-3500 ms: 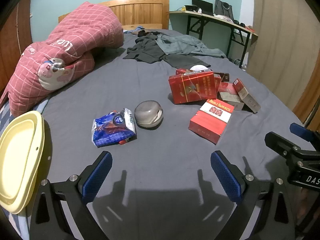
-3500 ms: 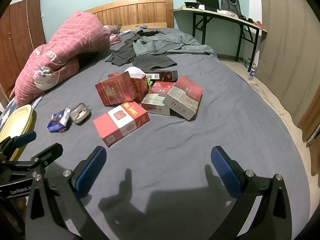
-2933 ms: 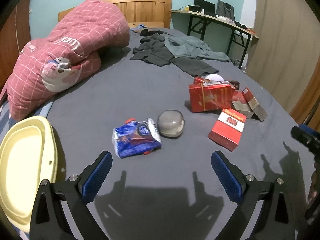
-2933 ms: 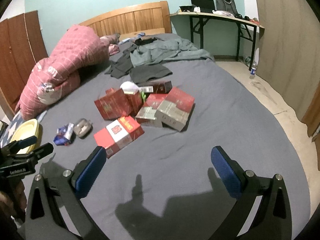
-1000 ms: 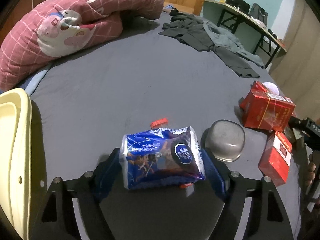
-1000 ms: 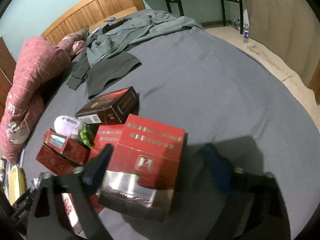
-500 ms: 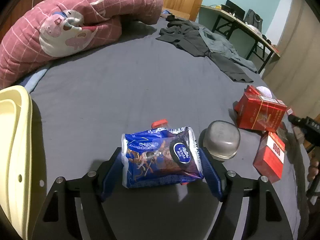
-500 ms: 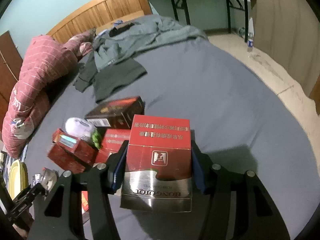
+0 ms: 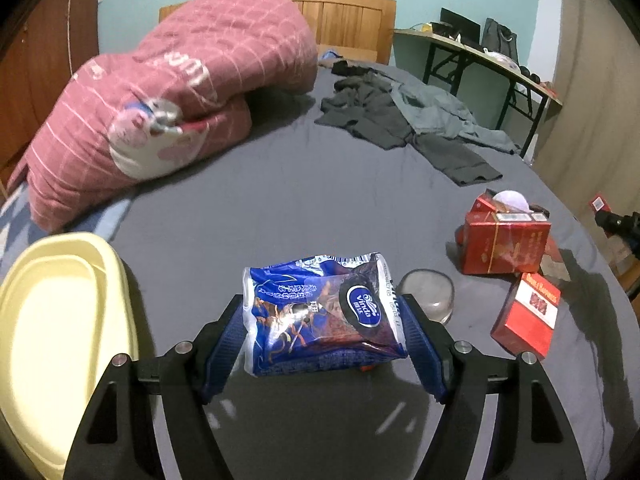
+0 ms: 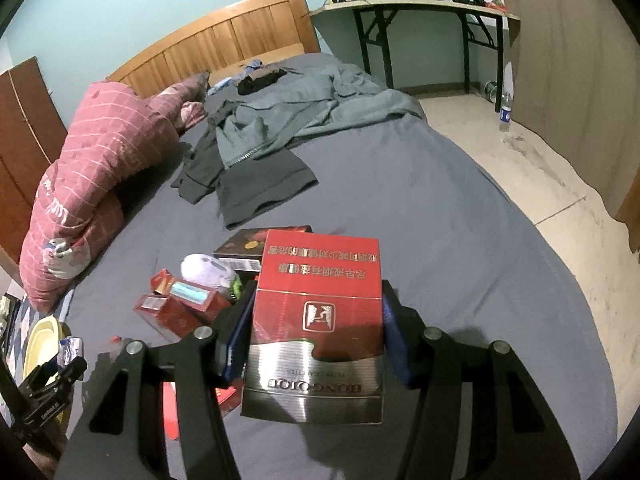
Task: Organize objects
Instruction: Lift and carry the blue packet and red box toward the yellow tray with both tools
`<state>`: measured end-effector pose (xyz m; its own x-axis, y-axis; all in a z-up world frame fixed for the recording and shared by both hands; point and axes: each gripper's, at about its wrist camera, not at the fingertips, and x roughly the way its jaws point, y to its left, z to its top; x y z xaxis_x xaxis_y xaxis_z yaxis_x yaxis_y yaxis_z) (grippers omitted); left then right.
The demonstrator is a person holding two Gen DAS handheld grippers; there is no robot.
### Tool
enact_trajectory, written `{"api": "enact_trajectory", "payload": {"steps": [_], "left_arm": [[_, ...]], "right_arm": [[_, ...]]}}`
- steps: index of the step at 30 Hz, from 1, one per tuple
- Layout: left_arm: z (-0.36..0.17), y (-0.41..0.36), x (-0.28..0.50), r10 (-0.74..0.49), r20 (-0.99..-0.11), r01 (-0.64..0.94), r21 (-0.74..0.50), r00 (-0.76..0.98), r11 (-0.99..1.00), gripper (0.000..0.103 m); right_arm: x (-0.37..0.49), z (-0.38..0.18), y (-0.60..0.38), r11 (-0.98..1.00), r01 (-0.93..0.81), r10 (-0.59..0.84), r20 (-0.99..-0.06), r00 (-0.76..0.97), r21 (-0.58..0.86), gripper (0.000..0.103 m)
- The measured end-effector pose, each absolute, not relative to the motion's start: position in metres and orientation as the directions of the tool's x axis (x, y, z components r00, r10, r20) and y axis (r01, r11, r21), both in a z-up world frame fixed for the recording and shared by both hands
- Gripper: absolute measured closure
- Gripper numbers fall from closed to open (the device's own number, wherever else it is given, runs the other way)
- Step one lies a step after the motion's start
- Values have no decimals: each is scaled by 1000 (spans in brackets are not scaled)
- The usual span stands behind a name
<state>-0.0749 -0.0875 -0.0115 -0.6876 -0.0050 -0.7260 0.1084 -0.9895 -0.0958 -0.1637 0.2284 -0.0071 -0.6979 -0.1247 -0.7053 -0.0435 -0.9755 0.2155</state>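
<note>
My left gripper [image 9: 322,334] is shut on a blue tissue pack [image 9: 320,316] and holds it above the grey bed [image 9: 320,208]. A small grey lidded bowl [image 9: 430,292] lies just right of it. My right gripper [image 10: 314,338] is shut on a red and silver carton [image 10: 316,320], lifted above the bed. Below and left of it lie more red cartons [image 10: 180,304], a dark box [image 10: 244,246] and a white round object [image 10: 206,268]. The left wrist view shows red cartons [image 9: 506,242] and one flat red carton [image 9: 526,316] at the right.
A pale yellow tray [image 9: 52,328] lies at the bed's left edge. A pink folded quilt [image 9: 172,100] and loose dark clothes [image 9: 400,128] lie toward the wooden headboard [image 10: 224,44]. A desk [image 10: 420,12] stands by the wall. Bare floor [image 10: 540,168] is on the right.
Both grippers closed on their objects and lifted them: the left raised the tissue pack off the bed, the right raised the red and silver carton from the pile.
</note>
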Motion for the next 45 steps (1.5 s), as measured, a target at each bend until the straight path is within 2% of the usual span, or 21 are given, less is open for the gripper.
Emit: {"api": "enact_trajectory", "payload": {"steps": [8, 20, 35, 45], "left_arm": [[19, -86, -53, -38, -708, 140, -86, -705, -986, 29], [37, -81, -24, -11, -699, 131, -119, -715, -984, 29], [82, -87, 31, -39, -659, 154, -118, -751, -981, 29], [90, -101, 51, -62, -659, 172, -104, -750, -979, 29]], "right_arm": [[-135, 14, 223, -985, -19, -104, -686, -720, 169, 45], [-86, 1, 184, -985, 76, -165, -700, -695, 157, 45], [-46, 63, 189, -994, 67, -107, -650, -753, 86, 45], [-46, 61, 158, -991, 111, -130, -663, -737, 71, 45]]}}
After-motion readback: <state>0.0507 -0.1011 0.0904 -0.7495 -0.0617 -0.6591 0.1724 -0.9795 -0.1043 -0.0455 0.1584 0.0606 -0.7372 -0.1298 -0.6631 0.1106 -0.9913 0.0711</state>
